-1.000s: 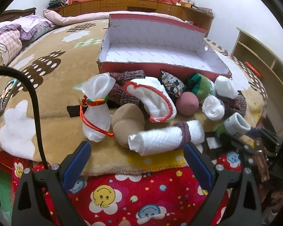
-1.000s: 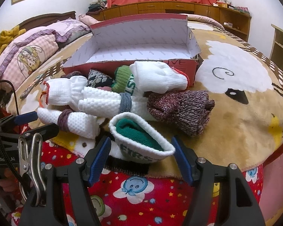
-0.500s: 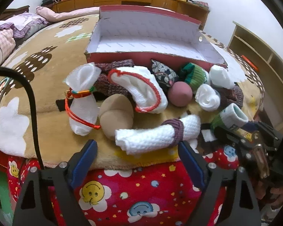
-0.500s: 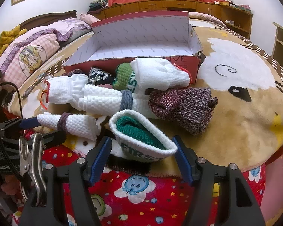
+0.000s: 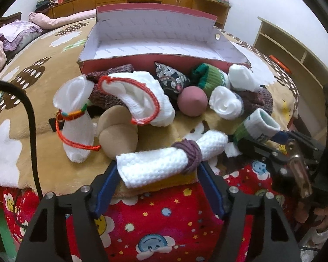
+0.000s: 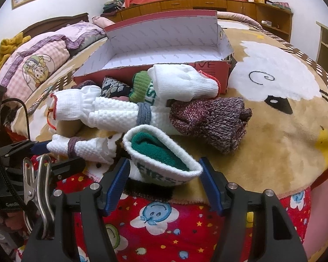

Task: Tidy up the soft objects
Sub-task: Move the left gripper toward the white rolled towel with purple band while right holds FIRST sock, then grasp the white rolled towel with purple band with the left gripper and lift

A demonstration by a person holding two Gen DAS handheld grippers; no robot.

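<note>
A white waffle sock roll [image 5: 159, 163] with a purple band lies at the blanket's front edge. My left gripper [image 5: 157, 168] has it between the fingers; the jaws are closing, and both blue pads sit close beside it. My right gripper [image 6: 164, 166] is shut on a white-and-green sock roll [image 6: 164, 152], seen tilted up in the left wrist view [image 5: 260, 124]. Behind them lies a pile of several socks: a white bundle tied with red cord [image 5: 76, 118], a tan roll [image 5: 118, 133], a pink ball [image 5: 192, 103] and a maroon knit [image 6: 210, 118]. An open red box [image 5: 142, 60] stands behind the pile.
A tan sheep blanket [image 6: 284, 120] covers the bed over a red cartoon sheet [image 5: 164, 218] at the front edge. Pillows [image 6: 39, 65] lie at the left. A wooden shelf [image 5: 295, 50] stands at the right. A black cable [image 5: 30, 120] crosses the left wrist view.
My left gripper came up to the white banded roll and its jaws narrowed around it. My right gripper and its sock roll stayed put.
</note>
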